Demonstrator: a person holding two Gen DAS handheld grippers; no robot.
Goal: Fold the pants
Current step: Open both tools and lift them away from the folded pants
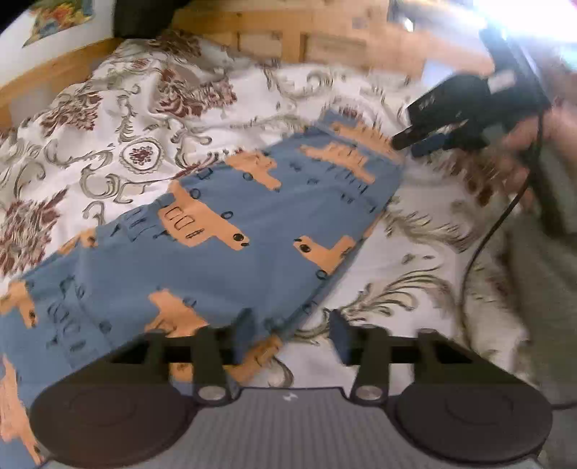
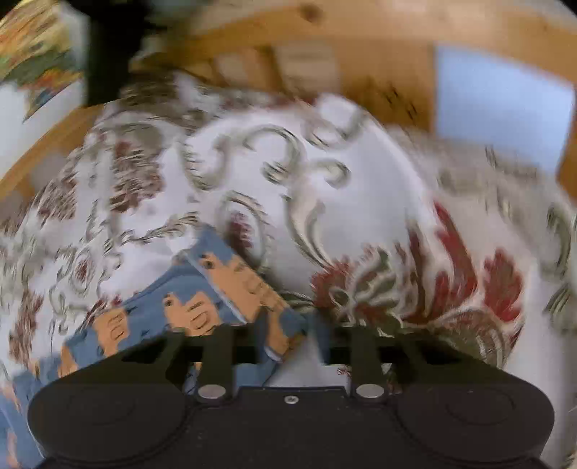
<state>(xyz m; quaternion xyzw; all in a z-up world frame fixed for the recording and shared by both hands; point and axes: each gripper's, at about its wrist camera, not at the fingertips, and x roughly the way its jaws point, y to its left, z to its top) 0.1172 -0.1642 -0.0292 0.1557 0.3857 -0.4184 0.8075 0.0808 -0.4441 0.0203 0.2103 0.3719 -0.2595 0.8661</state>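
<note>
Place: a home bedroom
Bed: a bed frame (image 1: 54,68) of pale pine, its slatted headboard (image 1: 288,39) at the far end; the same wood curves round the top of the right wrist view
Bedding: a rumpled white cover (image 1: 119,144) printed with grey scrolls and dark red flowers; it fills most of both views
Wall: white, with a colourful picture (image 1: 59,16) hung at the upper left
Light: bright glare at the upper right of the left wrist view

One pair of pants (image 1: 223,231), blue with orange shapes, lies on one bed (image 1: 414,259). One floral bedcover (image 1: 119,144) is under it. Two grippers show: the left gripper (image 1: 292,335) and the right gripper (image 1: 414,144). One black cable (image 1: 497,223) hangs.
</note>
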